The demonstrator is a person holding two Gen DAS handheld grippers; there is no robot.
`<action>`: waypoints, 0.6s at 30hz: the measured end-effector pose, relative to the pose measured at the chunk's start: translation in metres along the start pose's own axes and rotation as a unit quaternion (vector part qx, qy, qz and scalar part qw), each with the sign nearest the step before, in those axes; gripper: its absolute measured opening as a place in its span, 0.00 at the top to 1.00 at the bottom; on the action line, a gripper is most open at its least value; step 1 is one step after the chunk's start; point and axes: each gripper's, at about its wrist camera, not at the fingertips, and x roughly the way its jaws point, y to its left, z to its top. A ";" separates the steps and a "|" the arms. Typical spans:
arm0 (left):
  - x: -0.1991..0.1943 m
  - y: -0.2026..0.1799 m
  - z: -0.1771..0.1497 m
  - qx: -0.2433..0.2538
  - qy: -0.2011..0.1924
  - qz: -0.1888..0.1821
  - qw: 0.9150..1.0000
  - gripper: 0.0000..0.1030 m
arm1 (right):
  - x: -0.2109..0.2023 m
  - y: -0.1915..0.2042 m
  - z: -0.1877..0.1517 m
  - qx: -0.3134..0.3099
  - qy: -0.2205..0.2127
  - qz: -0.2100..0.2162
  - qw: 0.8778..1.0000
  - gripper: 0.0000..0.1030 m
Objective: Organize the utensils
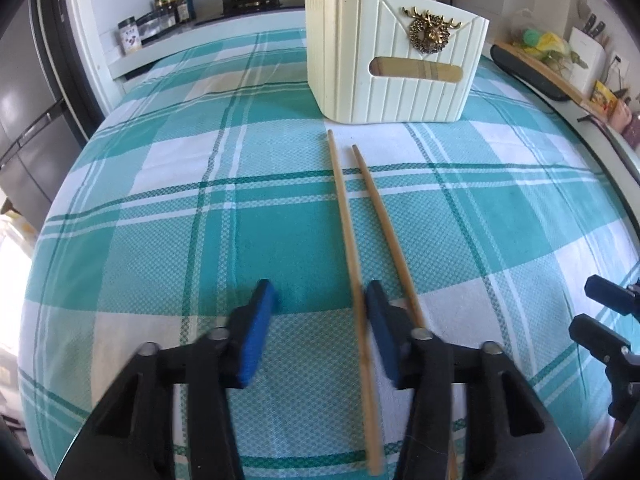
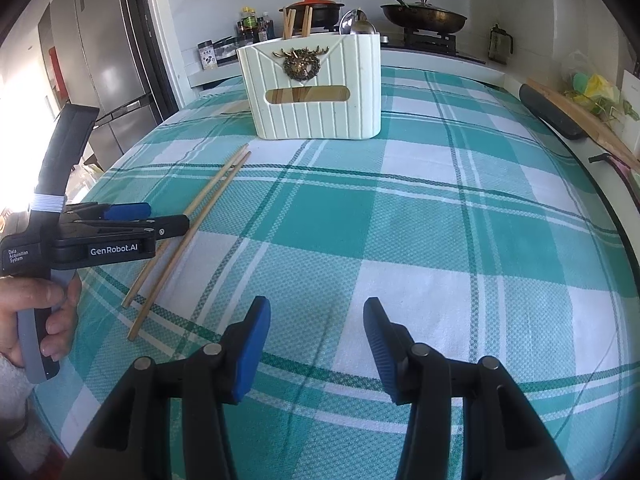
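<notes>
Two wooden chopsticks (image 1: pixel 347 232) lie side by side on the teal plaid tablecloth (image 1: pixel 160 208), pointing at a cream utensil holder (image 1: pixel 396 72) that holds more chopsticks and a spoon. My left gripper (image 1: pixel 320 292) is low over their near ends, its blue pads blurred and apart. One chopstick lies between the pads, close against the right pad (image 1: pixel 380 332); the other (image 1: pixel 380 208) runs under the right finger. In the right wrist view the left gripper (image 2: pixel 160 220) sits over the chopsticks (image 2: pixel 208 200), left of the holder (image 2: pixel 316 92). My right gripper (image 2: pixel 316 340) hangs open over bare cloth.
A hand (image 2: pixel 40 300) grips the left tool's handle. Behind the table stand a stove with a pot (image 2: pixel 316 6) and a wok (image 2: pixel 424 16), sauce bottles (image 2: pixel 252 24) and a fridge (image 2: pixel 108 60). A wooden board (image 2: pixel 580 116) runs along the right edge.
</notes>
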 end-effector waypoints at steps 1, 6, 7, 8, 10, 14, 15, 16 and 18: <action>0.000 0.001 0.001 0.002 0.002 -0.001 1.000 0.94 | 0.001 0.005 0.003 -0.003 0.002 0.008 1.000 0.52; -0.004 0.030 -0.004 -0.046 0.004 -0.011 0.999 0.96 | 0.014 0.054 0.023 -0.045 0.019 0.058 0.997 0.52; -0.005 0.038 -0.006 -0.062 0.003 -0.013 0.998 0.96 | 0.021 0.068 0.028 -0.061 0.029 0.067 0.995 0.52; -0.006 0.047 -0.008 -0.077 0.003 -0.016 0.997 0.96 | 0.029 0.081 0.032 -0.077 0.037 0.075 0.993 0.52; -0.008 0.059 -0.011 -0.096 0.004 -0.017 0.995 0.96 | 0.047 0.104 0.036 -0.114 0.056 0.059 0.990 0.52; -0.012 0.067 -0.015 -0.106 0.002 -0.014 0.994 0.96 | 0.070 0.119 0.041 -0.134 0.066 0.023 0.989 0.53; -0.012 0.067 -0.017 -0.107 0.003 -0.014 0.994 0.96 | 0.070 0.118 0.042 -0.134 0.064 0.017 0.989 0.60; -0.011 0.066 -0.018 -0.107 0.003 -0.014 0.994 0.96 | 0.068 0.116 0.042 -0.134 0.064 0.014 0.989 0.70; -0.011 0.063 -0.019 -0.105 0.000 -0.014 0.994 0.96 | 0.066 0.111 0.041 -0.138 0.066 0.005 0.988 0.91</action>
